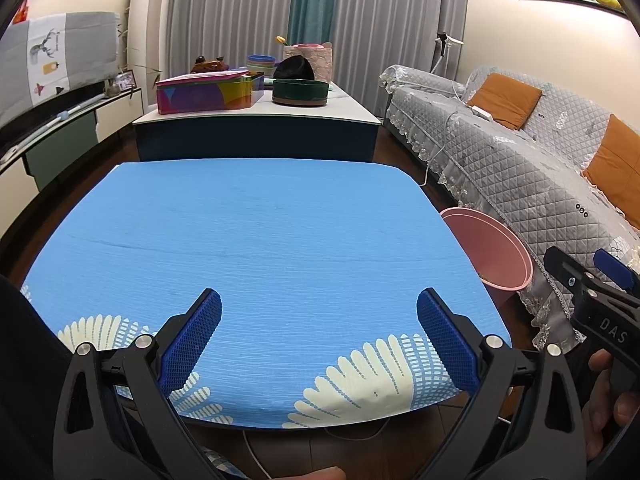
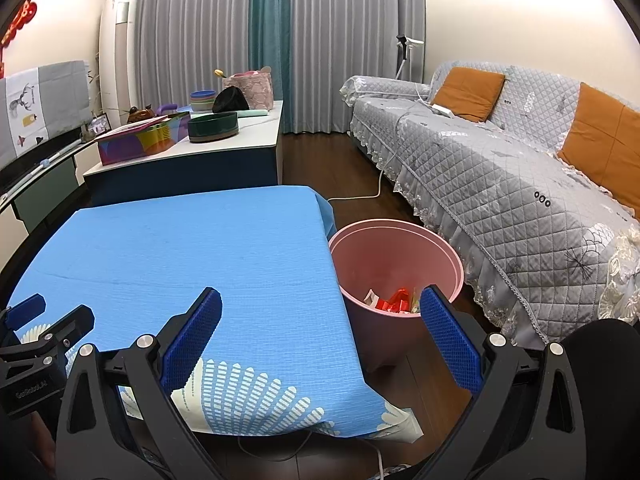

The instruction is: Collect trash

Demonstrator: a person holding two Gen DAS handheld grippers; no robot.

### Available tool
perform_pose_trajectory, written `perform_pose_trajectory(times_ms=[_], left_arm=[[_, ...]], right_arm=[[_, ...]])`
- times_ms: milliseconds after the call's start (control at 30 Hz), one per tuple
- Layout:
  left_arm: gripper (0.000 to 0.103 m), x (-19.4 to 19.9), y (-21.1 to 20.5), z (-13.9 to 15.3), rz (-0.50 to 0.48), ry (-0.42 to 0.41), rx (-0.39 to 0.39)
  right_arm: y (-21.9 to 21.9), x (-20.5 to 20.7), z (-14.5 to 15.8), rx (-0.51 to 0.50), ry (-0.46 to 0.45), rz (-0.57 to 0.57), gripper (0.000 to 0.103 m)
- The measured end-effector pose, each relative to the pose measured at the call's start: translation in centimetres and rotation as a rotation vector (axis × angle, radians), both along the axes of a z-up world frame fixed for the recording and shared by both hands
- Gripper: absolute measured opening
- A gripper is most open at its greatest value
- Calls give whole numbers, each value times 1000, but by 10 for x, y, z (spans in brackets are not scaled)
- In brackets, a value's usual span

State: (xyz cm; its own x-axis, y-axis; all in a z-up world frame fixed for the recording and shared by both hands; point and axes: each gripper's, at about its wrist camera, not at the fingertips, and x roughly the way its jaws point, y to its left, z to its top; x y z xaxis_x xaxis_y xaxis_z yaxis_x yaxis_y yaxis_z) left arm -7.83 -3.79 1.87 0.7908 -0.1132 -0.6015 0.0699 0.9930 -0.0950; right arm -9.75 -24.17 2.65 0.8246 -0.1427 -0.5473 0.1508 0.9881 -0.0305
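The blue-clothed worktop (image 1: 256, 240) shows no trash, while red and white scraps (image 2: 394, 302) lie inside the pink bin (image 2: 400, 236) just beside it. Both the left hand-held gripper (image 1: 319, 336) and the right hand-held gripper (image 2: 320, 336) are spread wide and hold nothing, so collecting looks finished.

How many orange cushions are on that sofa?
2. One orange cushion leans at the far end of the grey sofa; the other cushion is nearer. More may be out of frame.

Grey sofa (image 2: 500, 168), orange cushions (image 2: 468, 92), curtains (image 2: 280, 40)
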Motion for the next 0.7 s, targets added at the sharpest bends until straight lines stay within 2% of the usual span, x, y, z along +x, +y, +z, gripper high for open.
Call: perform_pose_trajectory(times_ms=[700], left_arm=[[95, 0, -4, -1, -4, -3, 0]], right_arm=[[-2, 0, -1, 2, -1, -2, 98]])
